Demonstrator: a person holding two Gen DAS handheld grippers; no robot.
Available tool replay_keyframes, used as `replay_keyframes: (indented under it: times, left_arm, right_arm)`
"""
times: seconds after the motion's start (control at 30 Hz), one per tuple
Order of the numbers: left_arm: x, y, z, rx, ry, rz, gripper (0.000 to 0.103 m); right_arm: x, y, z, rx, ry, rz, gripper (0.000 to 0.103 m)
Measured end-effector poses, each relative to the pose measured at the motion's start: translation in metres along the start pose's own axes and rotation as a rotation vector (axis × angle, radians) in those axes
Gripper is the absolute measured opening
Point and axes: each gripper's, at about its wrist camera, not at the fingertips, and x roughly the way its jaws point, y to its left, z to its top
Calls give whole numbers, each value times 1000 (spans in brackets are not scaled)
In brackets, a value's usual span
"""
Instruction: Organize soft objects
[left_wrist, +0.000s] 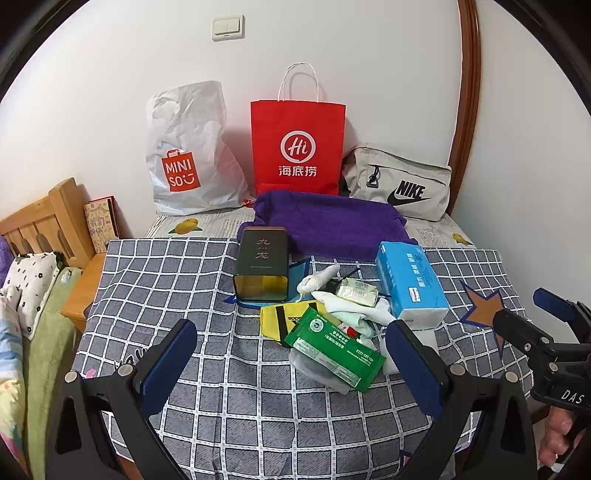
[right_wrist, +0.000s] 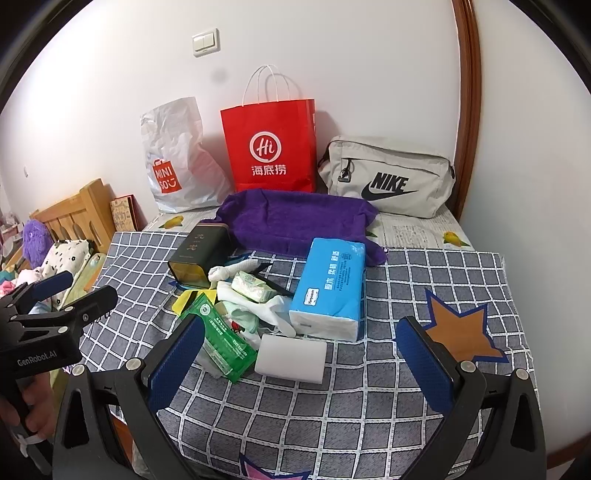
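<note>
Your left gripper (left_wrist: 291, 365) and right gripper (right_wrist: 301, 356) both hang spread wide and empty, low in frame, before the green crinkly foil packet (left_wrist: 334, 354) at centre, its long axis slanting toward lower right. Pinching one corner could drag the loose white cloths (left_wrist: 369, 314) beneath it, or bump the blue soft tissue pack (left_wrist: 412, 282) just right.

Three bags (left_wrist: 297, 144) — one tin (left_wrist: 261, 264)

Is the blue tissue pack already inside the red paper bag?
No. The blue tissue pack lies on the checked cloth beside the pile of small items, well in front of the red paper bag at the wall.
</note>
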Motion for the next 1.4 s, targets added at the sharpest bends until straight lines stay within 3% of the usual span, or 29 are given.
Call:
replay_keyframes:
  times: [0.7, 1.1, 1.4]
  left_arm:
    - [0, 0, -1, -1, 2, -1, 103]
    - [15, 1, -3, 4, 35, -51, 99]
    - [32, 12, -3, -25, 35, -18, 99]
  right_arm:
    - [1, 2, -1, -13, 7, -2, 102]
    - [6, 2, -1, -20, 17, -2, 102]
    - [25, -3, -4, -1, 45, 0, 102]
